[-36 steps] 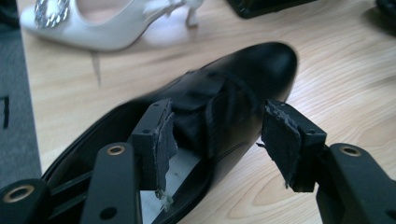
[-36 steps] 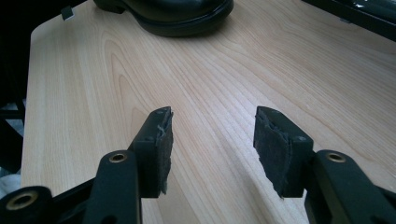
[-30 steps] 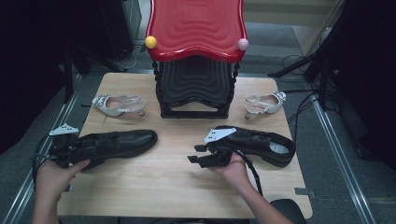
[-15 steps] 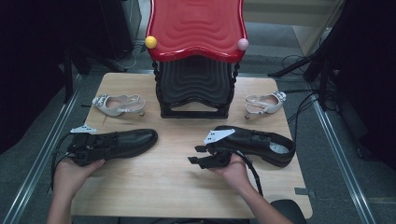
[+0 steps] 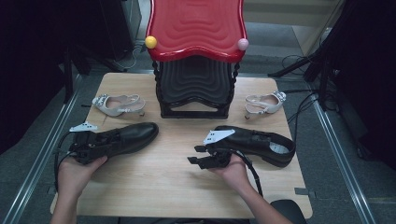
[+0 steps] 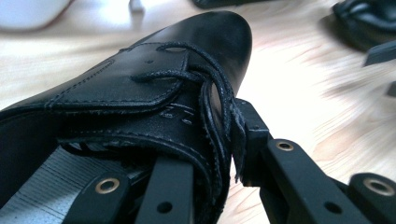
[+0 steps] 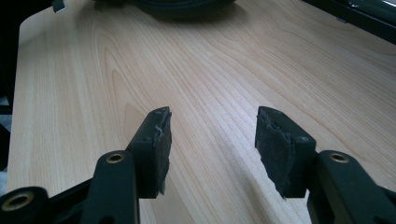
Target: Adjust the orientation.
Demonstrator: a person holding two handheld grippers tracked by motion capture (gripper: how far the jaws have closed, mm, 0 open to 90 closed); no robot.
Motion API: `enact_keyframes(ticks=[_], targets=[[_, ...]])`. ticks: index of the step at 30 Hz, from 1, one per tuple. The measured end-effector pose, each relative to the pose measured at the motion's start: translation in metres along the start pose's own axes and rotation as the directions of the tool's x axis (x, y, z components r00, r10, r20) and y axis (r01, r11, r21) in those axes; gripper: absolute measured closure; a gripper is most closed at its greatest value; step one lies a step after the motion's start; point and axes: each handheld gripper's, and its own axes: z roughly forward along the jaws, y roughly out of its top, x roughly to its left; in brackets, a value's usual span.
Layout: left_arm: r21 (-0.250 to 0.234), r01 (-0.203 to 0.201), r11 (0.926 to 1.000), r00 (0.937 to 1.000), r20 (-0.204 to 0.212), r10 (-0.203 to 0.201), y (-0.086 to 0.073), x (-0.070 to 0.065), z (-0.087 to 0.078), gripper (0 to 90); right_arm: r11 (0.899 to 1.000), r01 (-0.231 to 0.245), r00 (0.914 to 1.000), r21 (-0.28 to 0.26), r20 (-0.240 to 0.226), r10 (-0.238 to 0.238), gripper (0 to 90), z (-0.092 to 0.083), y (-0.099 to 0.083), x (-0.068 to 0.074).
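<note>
Two grippers. Left gripper [image 5: 100,142]: moved in since a second ago, jaws just closing, now pinching the left black shoe [image 5: 130,137] by its laced side. Right gripper [image 5: 201,156]: unmoved, jaws spread over bare table [image 5: 154,182].

My left gripper [image 5: 95,142] has slid along the counter to the shoe [image 5: 133,135]. Its jaws have just been closing on the shoe's side.

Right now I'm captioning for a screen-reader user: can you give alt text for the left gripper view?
Two black jaws close on the side wall of a black leather lace-up shoe, one inside its opening, one outside by the laces. Pale wooden table lies beyond.
</note>
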Motion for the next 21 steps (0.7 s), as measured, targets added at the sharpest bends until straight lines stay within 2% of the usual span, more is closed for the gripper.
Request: enact_keyframes(ticks=[3,4,5,11,12,15,18,21], targets=[[-0.012,-0.014,0.9998,0.9995,0.030,0.014,0.005,-0.011,0.002,78.6,1.000,-0.003,1.0000,0.001,0.002,0.003,46.9,0.000,0.000,0.001],[-0.008,-0.034,0.9994,0.9988,0.036,0.034,0.008,-0.020,0.005,78.5,1.000,-0.005,1.0000,0.002,0.004,0.005,47.0,0.000,-0.001,0.001],[-0.008,-0.034,0.9994,0.9988,0.036,0.034,0.008,-0.020,0.005,78.4,1.000,-0.005,1.0000,0.002,0.004,0.005,47.0,0.000,-0.001,0.001],[-0.021,-0.085,0.9961,0.9954,0.042,0.086,0.016,-0.050,0.025,78.4,1.000,-0.009,0.9999,0.000,0.011,0.009,47.0,-0.003,-0.003,0.002],[-0.013,-0.102,0.9947,0.9932,0.056,0.103,0.017,-0.059,0.034,78.4,1.000,-0.013,0.9998,0.006,0.016,0.013,46.9,-0.004,-0.004,0.002],[0.014,-0.117,0.9930,0.9905,0.075,0.115,0.017,-0.065,0.042,78.2,1.000,-0.013,0.9998,0.003,0.017,0.012,46.9,-0.006,-0.005,0.002],[0.059,-0.133,0.9894,0.9852,0.117,0.126,0.017,-0.074,0.056,77.9,1.000,-0.020,0.9996,-0.003,0.022,0.020,46.9,-0.009,-0.007,0.001],[0.069,-0.130,0.9890,0.9833,0.137,0.120,0.016,-0.077,0.063,77.8,1.000,-0.026,0.9993,-0.007,0.025,0.027,46.9,-0.011,-0.007,0.000]])
